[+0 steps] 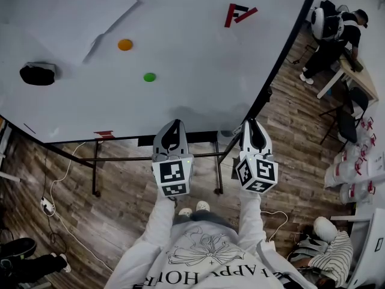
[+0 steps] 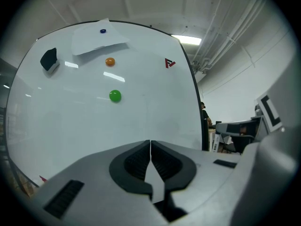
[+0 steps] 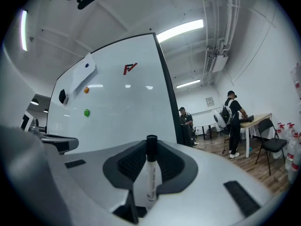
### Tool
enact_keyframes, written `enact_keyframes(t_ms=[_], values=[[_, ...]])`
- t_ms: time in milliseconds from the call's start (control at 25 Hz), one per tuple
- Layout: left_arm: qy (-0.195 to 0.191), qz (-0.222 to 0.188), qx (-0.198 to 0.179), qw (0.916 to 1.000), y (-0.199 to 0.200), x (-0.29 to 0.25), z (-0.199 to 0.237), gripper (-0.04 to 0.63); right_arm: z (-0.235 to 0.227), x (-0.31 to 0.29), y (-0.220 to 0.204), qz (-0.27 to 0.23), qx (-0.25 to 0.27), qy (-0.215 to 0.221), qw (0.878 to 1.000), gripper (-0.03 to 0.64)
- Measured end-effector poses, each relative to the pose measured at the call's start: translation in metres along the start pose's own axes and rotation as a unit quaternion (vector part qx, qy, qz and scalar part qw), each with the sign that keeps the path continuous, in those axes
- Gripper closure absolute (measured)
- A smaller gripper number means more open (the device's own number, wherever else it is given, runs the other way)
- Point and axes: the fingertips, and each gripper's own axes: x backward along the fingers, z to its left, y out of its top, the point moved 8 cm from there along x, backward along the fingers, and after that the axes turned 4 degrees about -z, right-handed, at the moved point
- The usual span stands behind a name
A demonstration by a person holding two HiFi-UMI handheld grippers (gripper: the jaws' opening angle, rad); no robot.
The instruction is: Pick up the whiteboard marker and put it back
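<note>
Red logo (image 1: 239,14) on whiteboard (image 1: 180,59); marker (image 3: 151,173) in right tool (image 3: 151,145) carries unreadable print.

The left gripper (image 1: 175,124) and right gripper (image 1: 253,123) sit side by side just before the lower edge of the whiteboard (image 1: 198,71), the right one near the board's right edge, with the whiteboard marker (image 3: 151,173) upright between its jaws. On the board, the eraser (image 1: 37,73) lies far left and the sheet of paper (image 1: 66,17) above it. The higher magnet (image 1: 125,44) is right of the eraser, the lower magnet (image 1: 149,77) just right and below (the logo mark (image 1: 239,14) lies top right). A person (image 1: 337,38) stands well off to the right, with a chair (image 1: 349,122) nearer.
</note>
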Motion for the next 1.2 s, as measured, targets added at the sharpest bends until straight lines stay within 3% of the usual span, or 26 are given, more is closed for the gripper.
enact_keyframes(t_ms=[600, 1200], values=[[0.007, 0.01, -0.001, 0.9999, -0.007, -0.006, 0.004, 0.588, -0.003, -0.025, -0.021, 0.026, -0.012, 0.011, 1.0, 0.552], [0.012, 0.028, -0.001, 0.9995, -0.021, -0.024, 0.01, 0.588, -0.019, -0.06, -0.086, 0.112, -0.039, -0.002, 0.993, 0.552]])
